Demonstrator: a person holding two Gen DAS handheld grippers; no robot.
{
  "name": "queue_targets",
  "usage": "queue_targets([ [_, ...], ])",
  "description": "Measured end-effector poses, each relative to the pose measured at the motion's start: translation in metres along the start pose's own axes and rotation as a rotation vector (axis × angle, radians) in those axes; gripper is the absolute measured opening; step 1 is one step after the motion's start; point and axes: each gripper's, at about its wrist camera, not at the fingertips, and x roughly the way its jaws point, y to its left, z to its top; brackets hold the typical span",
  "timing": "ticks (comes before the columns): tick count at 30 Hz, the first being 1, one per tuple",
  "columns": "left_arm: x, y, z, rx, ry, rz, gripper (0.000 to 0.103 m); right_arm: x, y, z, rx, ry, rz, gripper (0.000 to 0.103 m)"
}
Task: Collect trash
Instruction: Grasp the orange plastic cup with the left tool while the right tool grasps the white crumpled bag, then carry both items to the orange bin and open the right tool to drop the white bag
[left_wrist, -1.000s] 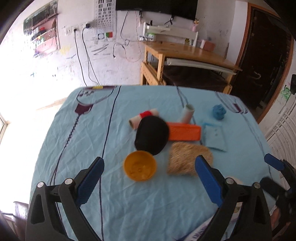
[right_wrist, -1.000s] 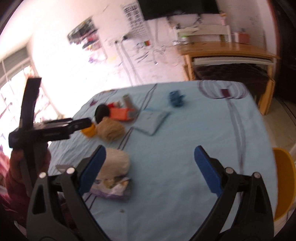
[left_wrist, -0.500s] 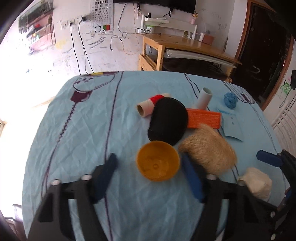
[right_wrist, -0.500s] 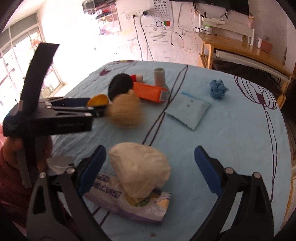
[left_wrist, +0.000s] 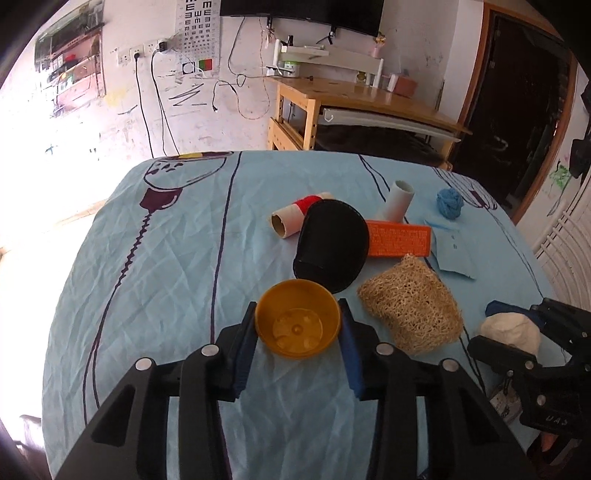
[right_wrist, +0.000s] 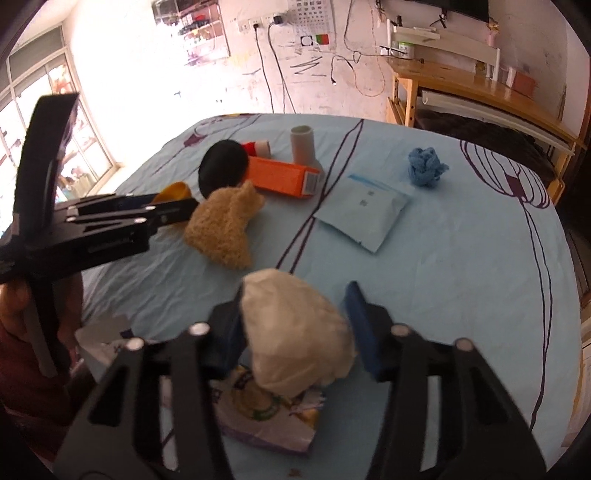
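Note:
In the left wrist view my left gripper is shut on a small yellow bowl, its blue pads touching both sides of the rim. In the right wrist view my right gripper has its pads pressed against a crumpled white paper wad, which sits on a printed plastic wrapper. The wad also shows in the left wrist view, between the right gripper's fingers.
On the blue tablecloth lie a loofah pad, a black pouch, an orange box, a cardboard roll, a white tube, a blue yarn ball and a blue packet. A wooden desk stands behind.
Both grippers moved forward and down and closed: the left around the yellow bowl, the right around the white paper wad.

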Motion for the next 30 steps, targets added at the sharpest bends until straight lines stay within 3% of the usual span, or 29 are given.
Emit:
queue_targets([
  [17,-0.039,-0.007,0.014,0.010,-0.095,-0.001,0.037,-0.033,-0.024,0.009,0.055,-0.117,-0.041,0.048],
  [30,-0.079,-0.055,0.041,0.070,-0.170,-0.026,0.037,-0.093,-0.098,-0.003,0.213,-0.247,-0.118,0.048],
])
